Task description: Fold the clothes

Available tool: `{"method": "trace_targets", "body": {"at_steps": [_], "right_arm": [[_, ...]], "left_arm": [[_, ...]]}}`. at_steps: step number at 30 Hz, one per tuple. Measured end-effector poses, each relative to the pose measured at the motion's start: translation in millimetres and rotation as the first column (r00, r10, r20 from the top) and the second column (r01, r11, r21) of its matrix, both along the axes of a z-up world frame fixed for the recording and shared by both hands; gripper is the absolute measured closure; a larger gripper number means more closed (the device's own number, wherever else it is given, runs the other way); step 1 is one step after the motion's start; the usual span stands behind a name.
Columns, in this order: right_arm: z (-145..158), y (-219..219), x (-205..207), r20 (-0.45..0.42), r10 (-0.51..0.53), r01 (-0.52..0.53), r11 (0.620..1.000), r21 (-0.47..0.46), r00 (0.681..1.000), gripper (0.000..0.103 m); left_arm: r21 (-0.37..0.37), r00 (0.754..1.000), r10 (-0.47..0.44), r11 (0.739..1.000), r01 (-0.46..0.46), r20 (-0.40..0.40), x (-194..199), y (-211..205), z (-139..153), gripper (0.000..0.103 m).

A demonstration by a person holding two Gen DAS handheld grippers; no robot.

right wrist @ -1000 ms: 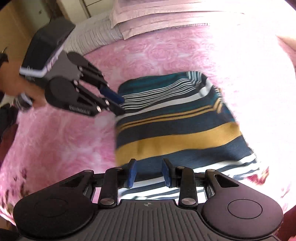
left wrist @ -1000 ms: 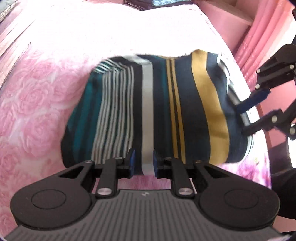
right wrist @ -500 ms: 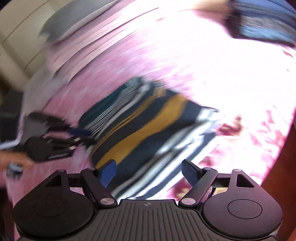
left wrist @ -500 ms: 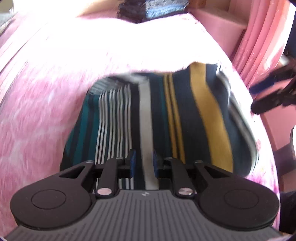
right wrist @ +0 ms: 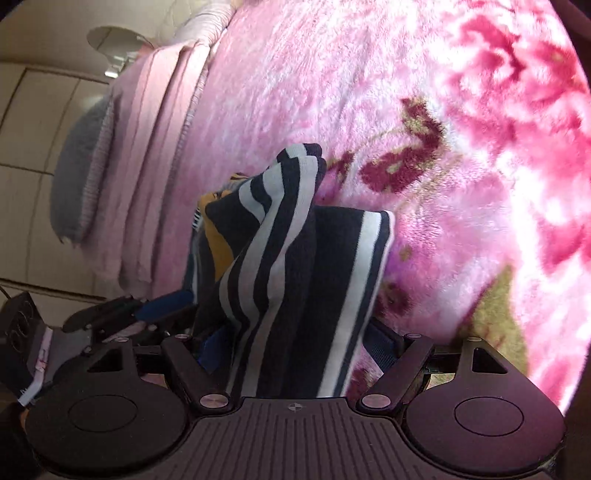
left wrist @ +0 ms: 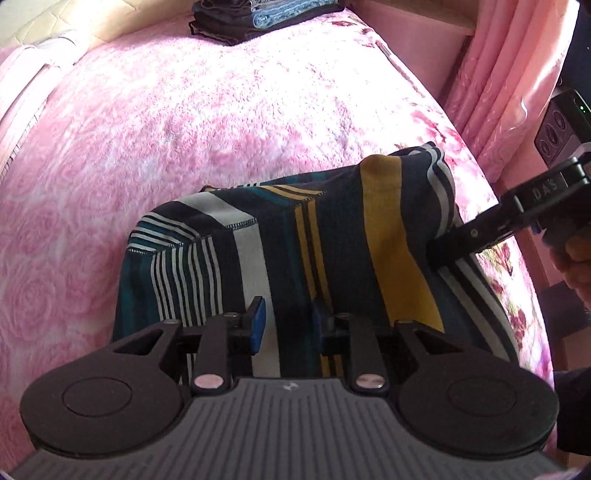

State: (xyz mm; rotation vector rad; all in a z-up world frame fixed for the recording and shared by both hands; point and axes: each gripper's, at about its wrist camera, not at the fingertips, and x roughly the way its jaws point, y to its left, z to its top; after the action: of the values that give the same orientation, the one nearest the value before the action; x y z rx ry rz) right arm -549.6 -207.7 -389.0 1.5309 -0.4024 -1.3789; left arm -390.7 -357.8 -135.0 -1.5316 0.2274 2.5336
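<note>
the striped garment point(left wrist: 332, 236) is sitting near the right edge of the bed, on the pink floral blanket point(left wrist: 184, 129), and it looks different from a second ago. back then it lay flat as a folded rectangle with both grippers just at its edges. now its right side is pulled up off the blanket into a hump, so there's a ridge where the mustard band runs.

the right gripper point(right wrist: 295, 343) has turned onto its side and got a thick bunch of the navy and white stripes between its fingers. half a second ago its jaws were spread wide over the cloth, now they're closed in on that bunch, holding it. the left gripper point(left wrist: 286, 321) hovers at the near edge with a narrow gap between its blue pads point(left wrist: 258, 319). the cloth shows through the gap but i can't tell if any of it is pinched.

my guess is another fold is going over, or the bundle is being lifted to go with the folded stack point(left wrist: 258, 18) at the far end of the bed. can't say which.
</note>
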Motion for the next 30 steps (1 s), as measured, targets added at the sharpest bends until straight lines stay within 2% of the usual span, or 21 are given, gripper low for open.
{"method": "trace_targets", "body": {"at_steps": [5,11,12,15,17,20,22,24,26,27,29,30], "right_arm": [[-5.8,12.8,-9.9,0.109,-0.054,0.063,0.994,-0.085,0.993,0.022],[-16.7,-12.1,-2.8,0.066,-0.032,0.037,0.997,-0.070,0.997,0.024],[-16.6,-15.9,-3.3,0.071,-0.032,0.036,0.998,-0.058,0.997,0.042],[-16.6,-27.5,-4.7,0.088,-0.030,0.032,0.999,-0.025,0.996,0.066],[8.5,-33.5,-8.1,0.042,0.011,-0.010,1.000,-0.027,0.999,0.070],[58.3,-41.7,-14.4,-0.055,0.092,-0.094,0.995,-0.037,0.994,0.072],[91.4,-47.2,-18.6,-0.120,0.144,-0.150,0.988,-0.039,0.982,0.072],[132.1,-48.9,-21.8,-0.211,0.187,-0.199,0.979,-0.035,0.959,0.072],[178.4,-47.9,-17.7,-0.320,0.257,-0.272,0.962,-0.003,0.912,0.072],[200.5,-46.2,-12.3,-0.363,0.323,-0.337,0.941,0.024,0.874,0.072],[242.9,-43.4,5.2,-0.466,0.388,-0.402,0.913,0.076,0.795,0.072],[260.4,-43.9,19.2,-0.505,0.441,-0.460,0.883,0.094,0.742,0.072]], "left_arm": [[-0.001,1.000,-0.013,1.000,0.013,0.026,-2.6,0.6,-5.5,0.077],[-0.026,1.000,-0.020,0.999,0.020,0.018,-4.3,6.6,-8.5,0.079],[-0.041,1.000,-0.026,0.999,0.027,0.016,-3.8,10.2,-8.6,0.080],[-0.067,0.999,-0.032,0.997,0.033,0.018,-4.4,22.4,-7.2,0.089],[-0.062,1.000,-0.018,0.998,0.019,0.012,-4.7,30.4,-1.6,0.099],[-0.015,0.998,0.044,0.999,-0.045,-0.046,-3.2,39.4,21.9,0.102],[0.050,0.989,0.107,0.993,-0.103,-0.098,-3.2,44.0,45.9,0.102],[0.122,0.975,0.167,0.981,-0.150,-0.147,-3.4,50.0,71.8,0.102],[0.193,0.953,0.213,0.966,-0.173,-0.215,1.8,58.0,98.7,0.101],[0.231,0.939,0.241,0.955,-0.185,-0.244,8.6,58.6,109.8,0.101],[0.308,0.907,0.299,0.929,-0.205,-0.297,22.7,59.5,131.8,0.100],[0.337,0.893,0.337,0.913,-0.232,-0.298,40.2,53.8,134.1,0.099]]}}
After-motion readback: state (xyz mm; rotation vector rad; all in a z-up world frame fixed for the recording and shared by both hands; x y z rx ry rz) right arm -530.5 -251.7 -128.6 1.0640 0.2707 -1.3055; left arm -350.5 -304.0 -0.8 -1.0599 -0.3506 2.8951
